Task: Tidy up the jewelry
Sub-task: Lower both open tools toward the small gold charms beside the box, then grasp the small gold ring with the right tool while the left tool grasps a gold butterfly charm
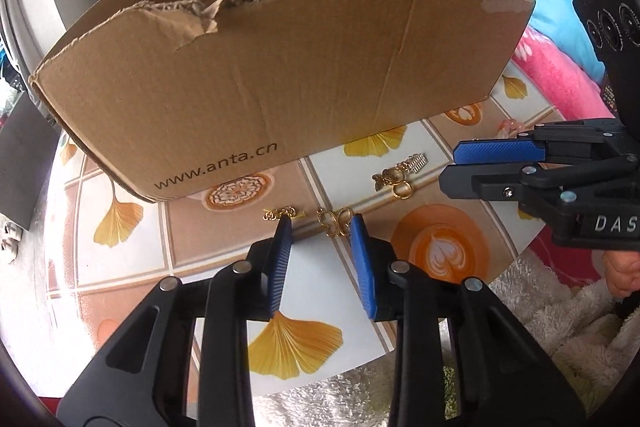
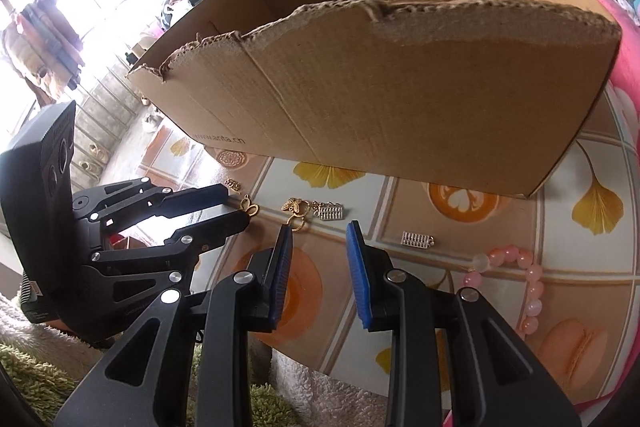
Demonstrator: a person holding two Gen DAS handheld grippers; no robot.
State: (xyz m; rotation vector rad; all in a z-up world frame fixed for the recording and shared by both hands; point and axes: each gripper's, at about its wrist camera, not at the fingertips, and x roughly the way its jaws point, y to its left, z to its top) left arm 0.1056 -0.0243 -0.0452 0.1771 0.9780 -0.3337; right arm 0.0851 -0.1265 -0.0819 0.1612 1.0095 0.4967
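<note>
Gold filigree butterfly charm lies between the left claw's parted ribbed pads.

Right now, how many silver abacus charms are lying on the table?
2. One silver charm lies beside the gold butterfly cluster; the other lies alone, nearer the pink bead bracelet. The box may hide more.
</note>
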